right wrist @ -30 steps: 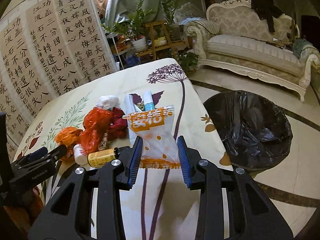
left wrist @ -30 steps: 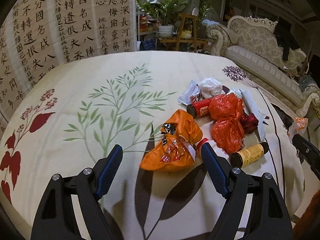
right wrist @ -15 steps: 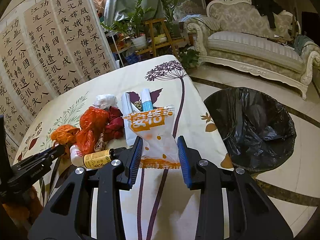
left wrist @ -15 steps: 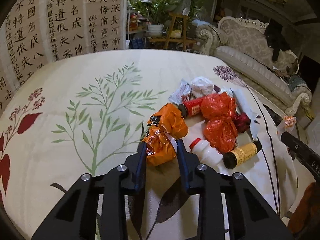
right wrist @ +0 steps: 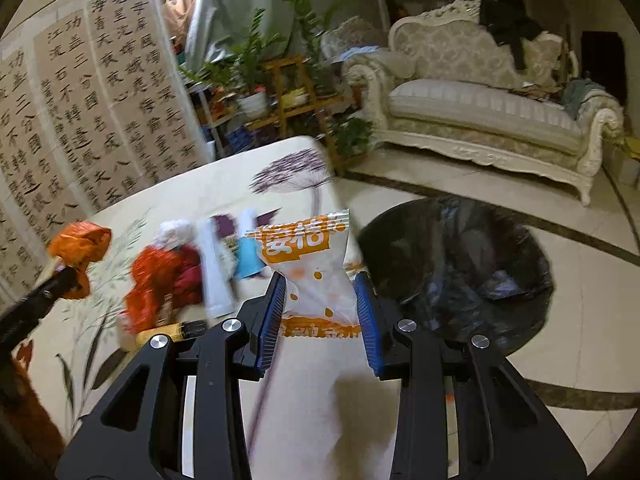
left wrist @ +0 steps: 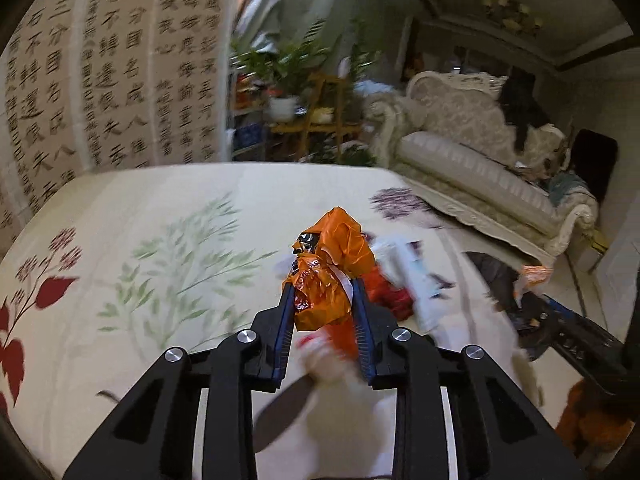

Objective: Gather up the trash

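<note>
My left gripper (left wrist: 323,300) is shut on a crumpled orange plastic bag (left wrist: 328,268) and holds it above the table; the bag also shows in the right wrist view (right wrist: 80,246). My right gripper (right wrist: 320,300) is shut on a white and orange snack wrapper (right wrist: 310,268), held above the table's right edge. A black-lined trash bin (right wrist: 460,268) stands on the floor to the right of the table. More trash lies on the table: a red plastic bag (right wrist: 160,276), a dark bottle with a yellow label (right wrist: 172,330), a white wad (right wrist: 174,232) and a white packet (right wrist: 214,268).
The table has a cream floral cloth (left wrist: 180,248). A cream sofa (right wrist: 488,108) stands at the back right, potted plants on a wooden stand (right wrist: 288,92) behind the table, and a calligraphy screen (left wrist: 100,72) on the left. Tiled floor surrounds the bin.
My left gripper closed on the orange bag and has lifted it off the table. My right gripper, still holding the wrapper, has risen and shifted toward the bin.
</note>
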